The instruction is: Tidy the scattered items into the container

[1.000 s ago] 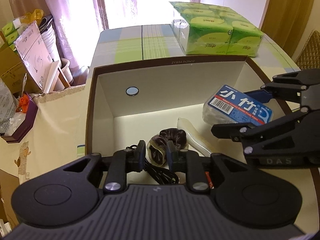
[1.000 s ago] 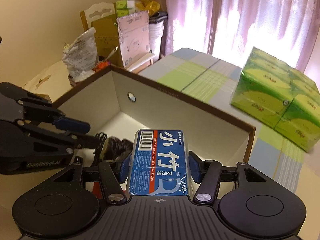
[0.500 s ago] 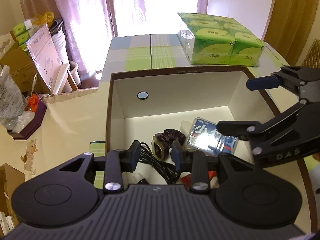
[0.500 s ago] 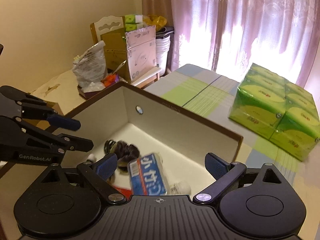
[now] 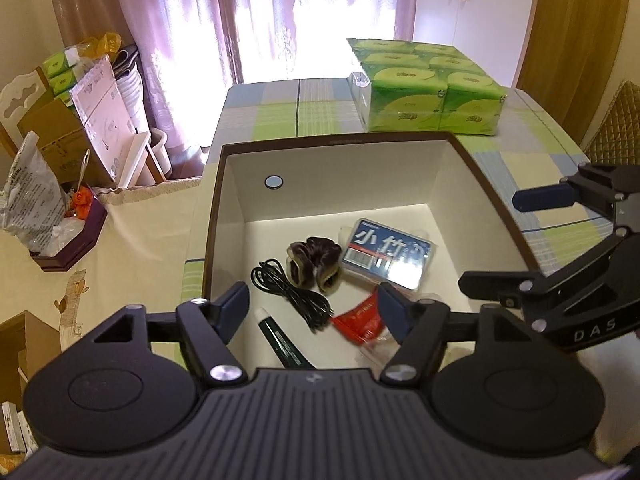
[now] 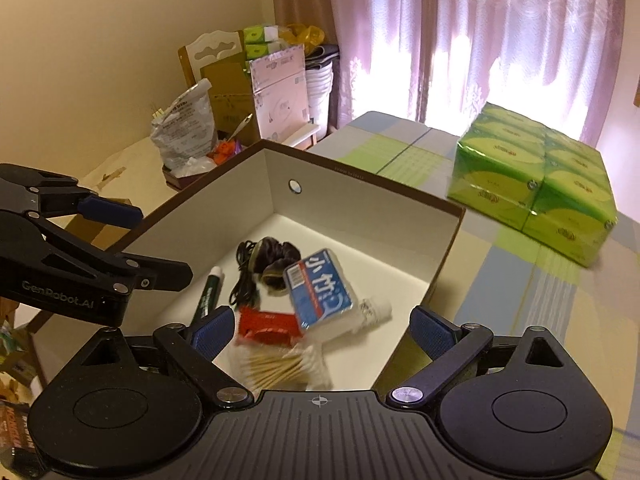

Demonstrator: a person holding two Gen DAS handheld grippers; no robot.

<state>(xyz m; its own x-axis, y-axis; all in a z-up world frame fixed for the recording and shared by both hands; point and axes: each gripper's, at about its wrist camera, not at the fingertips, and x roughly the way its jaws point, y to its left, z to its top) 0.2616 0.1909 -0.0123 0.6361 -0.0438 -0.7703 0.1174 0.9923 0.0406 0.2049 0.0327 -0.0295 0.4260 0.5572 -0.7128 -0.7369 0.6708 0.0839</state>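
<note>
The cotton swabs (image 6: 280, 368) are smearing into a blur – right gripper (image 6: 320, 330) body's hiding their lower ends.

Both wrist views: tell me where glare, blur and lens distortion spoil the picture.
Left wrist view: the backlit curtain is blown out, a glare patch whitens the blue dental floss pick box, and the box rim bows from the fisheye. Right wrist view: the cotton swabs are smeared by blur, the green tissue pack is soft at its near edge, and the corners are vignetted black.
</note>
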